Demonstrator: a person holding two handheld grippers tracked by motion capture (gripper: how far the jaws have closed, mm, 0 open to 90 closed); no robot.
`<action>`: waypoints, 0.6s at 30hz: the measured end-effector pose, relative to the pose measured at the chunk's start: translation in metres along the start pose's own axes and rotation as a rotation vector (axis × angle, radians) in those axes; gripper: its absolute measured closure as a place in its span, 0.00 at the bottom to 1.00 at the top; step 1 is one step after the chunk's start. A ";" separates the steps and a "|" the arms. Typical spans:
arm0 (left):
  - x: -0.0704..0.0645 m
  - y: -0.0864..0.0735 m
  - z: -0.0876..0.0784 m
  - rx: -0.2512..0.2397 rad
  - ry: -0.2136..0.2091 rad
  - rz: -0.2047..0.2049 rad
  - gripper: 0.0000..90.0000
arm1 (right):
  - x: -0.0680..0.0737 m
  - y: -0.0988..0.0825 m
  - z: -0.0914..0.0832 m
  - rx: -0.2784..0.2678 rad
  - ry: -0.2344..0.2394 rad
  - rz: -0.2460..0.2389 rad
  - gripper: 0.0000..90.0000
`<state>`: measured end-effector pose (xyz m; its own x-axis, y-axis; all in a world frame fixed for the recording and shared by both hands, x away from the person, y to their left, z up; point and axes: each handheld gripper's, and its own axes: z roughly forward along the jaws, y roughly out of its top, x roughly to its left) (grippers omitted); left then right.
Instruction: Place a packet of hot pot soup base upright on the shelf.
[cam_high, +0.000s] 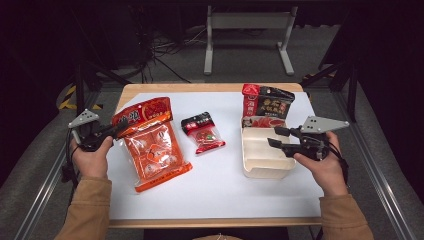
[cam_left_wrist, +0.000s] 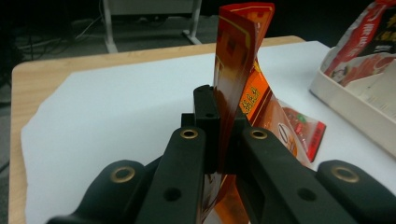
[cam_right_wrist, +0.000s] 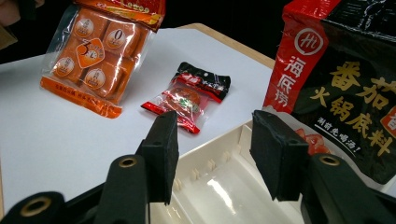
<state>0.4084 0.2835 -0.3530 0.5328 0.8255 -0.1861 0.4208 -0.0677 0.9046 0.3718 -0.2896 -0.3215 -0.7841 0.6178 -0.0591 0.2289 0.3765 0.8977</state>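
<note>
In the left gripper view, the orange packet (cam_left_wrist: 240, 70) vanishes between the closed jaws and runs off the bottom edge below them. In the right gripper view, the black-and-red packet (cam_right_wrist: 345, 93) right of the jaws is cut by the top and right edges. The cream tray (cam_right_wrist: 219, 186) under the jaws is partly hidden by them, and its print is too small to read.

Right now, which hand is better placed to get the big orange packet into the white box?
Left: the left gripper is clamped on the orange packet. The right gripper hovers open over the white box.
</note>
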 end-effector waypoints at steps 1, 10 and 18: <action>0.000 0.000 0.000 0.000 0.000 0.000 1.00 | 0.000 0.000 0.000 0.000 0.000 0.000 0.58; -0.030 0.019 -0.013 -0.053 -0.078 0.055 1.00 | 0.004 0.004 -0.001 -0.009 0.004 -0.006 0.57; -0.045 0.027 -0.021 -0.083 -0.151 0.075 1.00 | 0.007 0.006 -0.003 -0.018 0.006 -0.008 0.57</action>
<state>0.3809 0.2565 -0.3121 0.6668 0.7263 -0.1669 0.3173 -0.0741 0.9454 0.3659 -0.2855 -0.3150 -0.7892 0.6108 -0.0642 0.2119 0.3690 0.9049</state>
